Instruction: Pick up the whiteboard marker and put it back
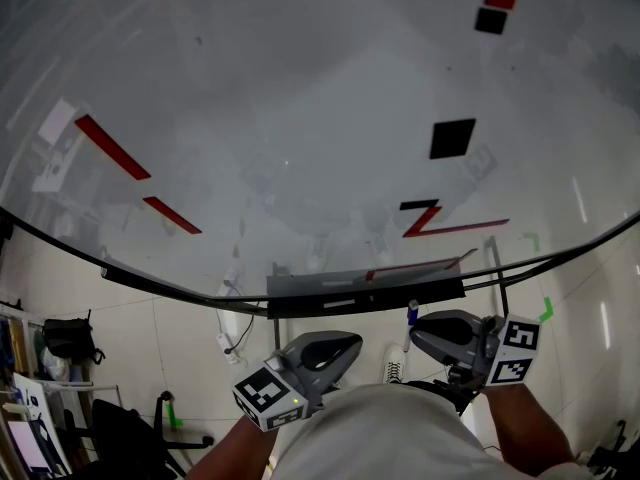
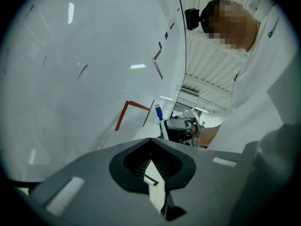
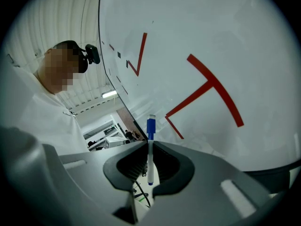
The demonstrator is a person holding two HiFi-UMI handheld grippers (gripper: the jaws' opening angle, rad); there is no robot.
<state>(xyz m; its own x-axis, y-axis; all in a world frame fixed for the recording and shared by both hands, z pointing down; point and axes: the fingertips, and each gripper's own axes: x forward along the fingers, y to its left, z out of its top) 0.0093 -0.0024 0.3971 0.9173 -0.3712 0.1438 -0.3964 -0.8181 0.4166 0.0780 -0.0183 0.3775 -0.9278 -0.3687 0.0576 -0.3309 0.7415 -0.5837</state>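
The whiteboard marker [image 3: 150, 157], white with a blue cap [image 3: 150, 126], stands upright between the jaws of my right gripper [image 3: 150, 144], which is shut on its barrel. In the head view the right gripper [image 1: 416, 329] holds the marker's blue cap [image 1: 412, 313] just below the right part of the dark pen tray [image 1: 330, 292] on the whiteboard's [image 1: 300, 98] lower edge. My left gripper [image 1: 354, 341] hovers left of it, shut with nothing in it [image 2: 151, 140]. The left gripper view shows the right gripper [image 2: 181, 128] and the marker [image 2: 159, 112].
Red lines [image 1: 450, 226], red strips [image 1: 112, 148] and a black square [image 1: 452, 138] mark the board. Below the board, on the tiled floor, are a black chair [image 1: 115, 436], a dark bag [image 1: 65, 338] and a cable [image 1: 232, 340]. The person's white sleeve [image 2: 263, 98] fills the right of the left gripper view.
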